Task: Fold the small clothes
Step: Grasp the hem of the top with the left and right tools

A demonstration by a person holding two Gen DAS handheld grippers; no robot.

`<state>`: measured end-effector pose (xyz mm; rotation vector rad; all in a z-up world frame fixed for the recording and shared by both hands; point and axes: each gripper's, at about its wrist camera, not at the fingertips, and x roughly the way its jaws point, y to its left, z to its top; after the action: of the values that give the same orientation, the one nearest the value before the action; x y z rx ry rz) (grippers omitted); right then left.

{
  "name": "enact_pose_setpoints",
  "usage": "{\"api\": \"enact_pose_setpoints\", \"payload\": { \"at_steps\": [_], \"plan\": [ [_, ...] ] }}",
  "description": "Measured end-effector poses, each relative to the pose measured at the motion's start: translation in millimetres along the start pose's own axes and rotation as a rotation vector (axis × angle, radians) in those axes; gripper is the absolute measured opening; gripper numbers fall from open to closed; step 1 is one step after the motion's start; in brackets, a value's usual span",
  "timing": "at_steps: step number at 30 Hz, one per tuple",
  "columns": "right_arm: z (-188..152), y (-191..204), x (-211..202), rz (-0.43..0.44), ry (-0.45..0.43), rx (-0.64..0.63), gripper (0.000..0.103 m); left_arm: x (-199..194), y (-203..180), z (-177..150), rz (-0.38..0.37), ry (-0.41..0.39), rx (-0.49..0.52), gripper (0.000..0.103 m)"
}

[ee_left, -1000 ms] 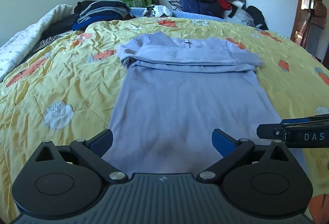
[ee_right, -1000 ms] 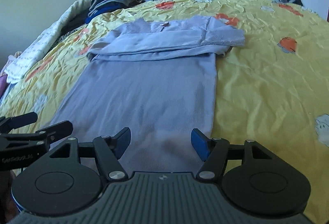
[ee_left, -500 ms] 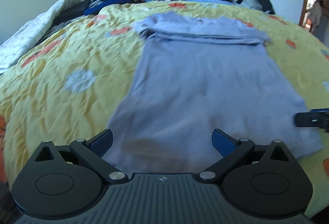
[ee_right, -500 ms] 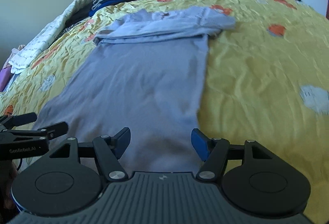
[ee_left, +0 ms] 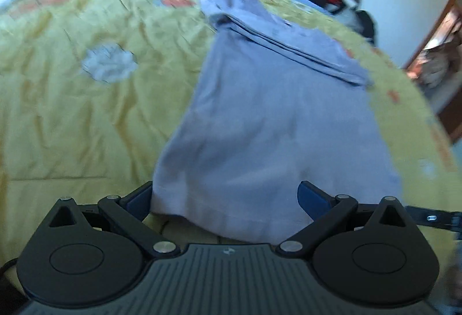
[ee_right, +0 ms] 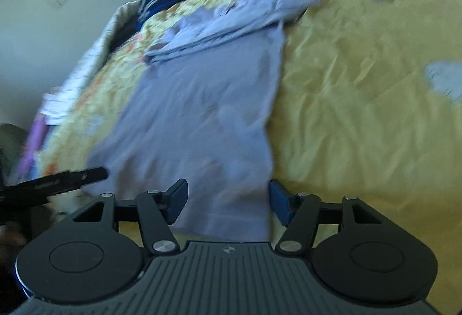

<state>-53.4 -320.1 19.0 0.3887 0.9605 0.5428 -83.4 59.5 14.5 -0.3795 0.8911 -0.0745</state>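
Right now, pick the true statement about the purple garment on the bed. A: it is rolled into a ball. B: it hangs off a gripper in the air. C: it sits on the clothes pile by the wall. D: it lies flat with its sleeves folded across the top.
D: the purple garment lies spread on the yellow bedspread, with its sleeves folded across the far end.
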Motion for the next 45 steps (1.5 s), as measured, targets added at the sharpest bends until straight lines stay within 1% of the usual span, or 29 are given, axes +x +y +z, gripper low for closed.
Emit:
{"api": "enact_pose_setpoints", "payload": {
  "at_steps": [2, 4, 5, 8, 9, 11, 14, 15, 17, 18, 19, 20, 21, 22, 23, 24, 26, 27, 28, 29, 31, 33, 34, 35, 37, 39, 42, 43, 45],
  "plan": [
    [4.5, -13.8, 0.5, 0.096, 0.037, 0.08, 0.063, -1.7, 20.2, 11.0, -0.101, 0.042, -0.079, 0.103],
    [8.6, -28.2, 1.6, 0.187, 0.076, 0.156, 0.063, -0.4, 44.0, 17.6, -0.226, 0.085, -0.189, 0.103],
    [9.8, -34.0, 2.4, 0.215, 0.091, 0.188, 0.062, 1.1, 57.8, 20.1, -0.283, 0.105, -0.25, 0.103],
    [11.4, -48.3, 3.6, 0.258, 0.106, 0.268, 0.061, 6.2, 82.2, 22.2, -0.368, 0.12, -0.383, 0.103],
    [11.0, -51.2, 4.1, 0.269, 0.107, 0.287, 0.062, 7.3, 83.1, 23.7, -0.376, 0.124, -0.393, 0.103],
    [10.1, -53.9, 4.9, 0.278, 0.102, 0.308, 0.062, 8.9, 77.1, 27.3, -0.354, 0.129, -0.365, 0.102],
    [13.1, -51.3, 5.3, 0.27, 0.091, 0.294, 0.062, 8.6, 58.0, 36.2, -0.269, 0.159, -0.225, 0.097],
    [14.1, -51.1, 5.9, 0.282, 0.09, 0.296, 0.06, 8.9, 52.1, 38.3, -0.24, 0.169, -0.179, 0.095],
    [15.7, -53.0, 8.5, 0.304, 0.092, 0.299, 0.06, 9.2, 43.4, 39.9, -0.196, 0.181, -0.1, 0.084],
    [16.3, -54.4, 10.1, 0.303, 0.097, 0.296, 0.058, 9.1, 42.2, 40.4, -0.186, 0.185, -0.083, 0.082],
    [16.4, -56.3, 12.4, 0.305, 0.104, 0.3, 0.051, 8.9, 42.4, 40.3, -0.178, 0.187, -0.077, 0.077],
    [15.7, -59.5, 14.7, 0.311, 0.111, 0.314, 0.045, 8.1, 41.2, 39.9, -0.161, 0.183, -0.066, 0.064],
    [15.8, -63.0, 16.9, 0.321, 0.117, 0.333, 0.042, 8.1, 39.4, 39.3, -0.136, 0.179, -0.047, 0.056],
    [14.6, -66.9, 17.2, 0.33, 0.121, 0.35, 0.037, 7.7, 40.2, 38.3, -0.117, 0.173, -0.038, 0.045],
    [13.9, -69.8, 18.6, 0.337, 0.128, 0.364, 0.032, 7.5, 41.4, 38.2, -0.103, 0.171, -0.038, 0.038],
    [13.3, -72.0, 19.5, 0.337, 0.133, 0.373, 0.03, 7.4, 44.0, 38.2, -0.096, 0.172, -0.043, 0.034],
    [10.8, -75.1, 20.0, 0.337, 0.141, 0.389, 0.022, 6.1, 49.9, 37.4, -0.086, 0.174, -0.06, 0.022],
    [10.6, -76.4, 21.3, 0.34, 0.144, 0.396, 0.021, 5.0, 51.1, 36.8, -0.08, 0.176, -0.054, 0.019],
    [9.3, -77.9, 20.9, 0.34, 0.145, 0.403, 0.017, 6.1, 50.2, 36.8, -0.073, 0.18, -0.042, 0.013],
    [8.2, -79.4, 20.4, 0.332, 0.148, 0.405, 0.013, 6.4, 48.1, 36.2, -0.068, 0.182, -0.026, 0.013],
    [6.4, -81.4, 21.8, 0.321, 0.155, 0.409, 0.01, 7.1, 42.0, 36.4, -0.085, 0.205, 0.006, 0.013],
    [6.9, -82.1, 22.1, 0.329, 0.161, 0.422, 0.011, 12.2, 36.1, 36.8, -0.108, 0.239, 0.035, 0.013],
    [6.8, -82.5, 20.7, 0.346, 0.159, 0.429, 0.015, 13.6, 35.2, 37.8, -0.111, 0.239, 0.041, 0.013],
    [6.8, -84.1, 19.8, 0.362, 0.157, 0.432, 0.019, 15.5, 35.7, 39.2, -0.122, 0.246, 0.031, 0.013],
    [6.9, -86.8, 19.0, 0.38, 0.156, 0.437, 0.02, 20.4, 38.6, 41.8, -0.17, 0.269, 0.002, 0.013],
    [5.2, -89.8, 20.3, 0.392, 0.159, 0.444, 0.018, 25.1, 42.6, 43.5, -0.191, 0.269, -0.029, 0.013],
    [5.3, -93.7, 19.9, 0.404, 0.164, 0.453, 0.019, 26.5, 45.7, 46.8, -0.189, 0.263, -0.053, 0.013],
    [5.1, -94.3, 19.5, 0.399, 0.167, 0.452, 0.021, 25.3, 44.9, 47.1, -0.177, 0.259, -0.043, 0.011],
    [4.7, -94.1, 18.1, 0.387, 0.174, 0.433, 0.021, 23.9, 43.0, 46.0, -0.162, 0.268, -0.018, 0.008]
  ]
}}
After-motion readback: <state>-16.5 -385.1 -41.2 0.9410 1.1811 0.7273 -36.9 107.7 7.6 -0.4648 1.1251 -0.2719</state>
